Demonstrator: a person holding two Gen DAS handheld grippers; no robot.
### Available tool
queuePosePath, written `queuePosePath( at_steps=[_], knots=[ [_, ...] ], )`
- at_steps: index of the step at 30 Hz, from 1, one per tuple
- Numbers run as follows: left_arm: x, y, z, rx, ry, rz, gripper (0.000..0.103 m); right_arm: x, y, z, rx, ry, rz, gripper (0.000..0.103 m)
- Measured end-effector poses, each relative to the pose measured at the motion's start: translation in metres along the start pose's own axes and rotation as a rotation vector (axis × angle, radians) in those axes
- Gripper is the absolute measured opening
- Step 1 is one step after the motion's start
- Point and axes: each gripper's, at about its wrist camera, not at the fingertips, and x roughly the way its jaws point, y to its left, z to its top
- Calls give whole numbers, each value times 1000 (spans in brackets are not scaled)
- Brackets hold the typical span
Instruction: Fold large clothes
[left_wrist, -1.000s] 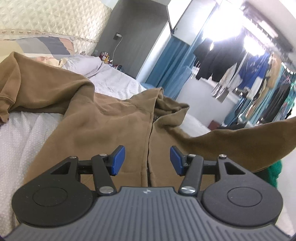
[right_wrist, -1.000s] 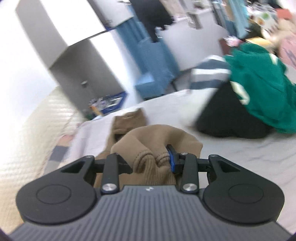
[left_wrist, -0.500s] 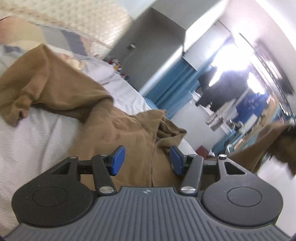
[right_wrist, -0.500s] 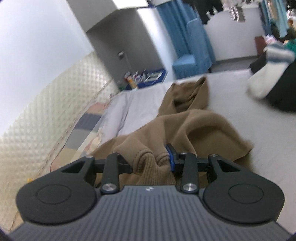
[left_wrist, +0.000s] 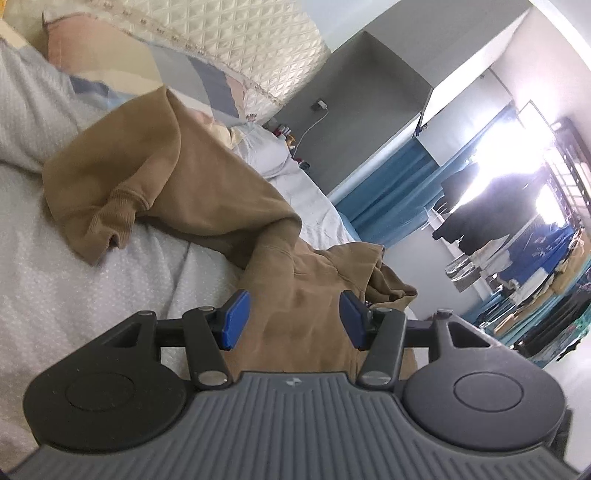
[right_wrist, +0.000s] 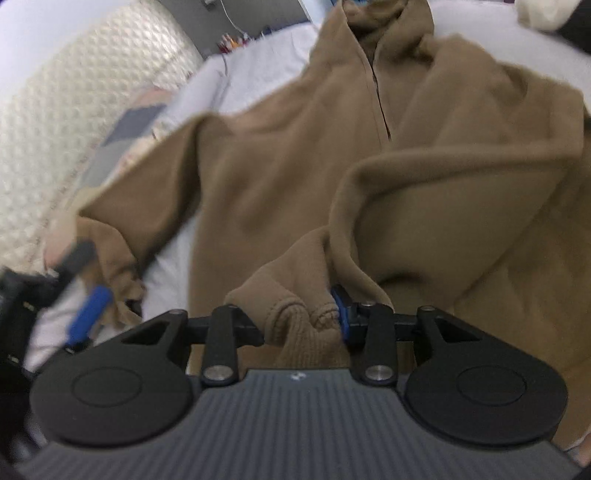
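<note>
A brown zip hoodie (left_wrist: 207, 192) lies spread on the white bed (left_wrist: 74, 295). One sleeve ends in a ribbed cuff (left_wrist: 107, 221) lying on the sheet to the upper left of my left gripper (left_wrist: 291, 319). That gripper is open above the hoodie's body with nothing between its blue pads. My right gripper (right_wrist: 301, 321) is shut on the other sleeve's ribbed cuff (right_wrist: 306, 332) and holds it over the hoodie's front (right_wrist: 277, 166), so the sleeve arches across the body. The left gripper (right_wrist: 85, 282) shows blurred at the left edge of the right wrist view, near the first cuff.
A quilted headboard (left_wrist: 240, 44) and pillows (left_wrist: 103, 62) line the far side of the bed. Past the bed are a grey cabinet (left_wrist: 362, 96), blue curtains (left_wrist: 388, 184) and a rack of hanging clothes (left_wrist: 517, 251).
My right gripper has swung down and across with the sleeve cuff, from beside the bed to over the hoodie's front. My left gripper has rolled and shifted toward the other sleeve, still open.
</note>
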Motion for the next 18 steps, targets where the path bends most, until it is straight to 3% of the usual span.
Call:
queuePosePath(
  at_steps=[7, 13, 15, 18],
  knots=[
    [18, -6, -10, -12, 75, -79, 60, -14, -1, 8, -80, 88, 45, 45],
    [28, -25, -25, 59, 123, -98, 61, -41, -28, 18, -101, 186, 131, 52],
    [31, -30, -30, 69, 137, -100, 61, -45, -37, 19, -95, 200, 152, 67],
    [38, -38, -36, 89, 151, -97, 62, -46, -50, 13, -50, 247, 222, 79]
  ],
)
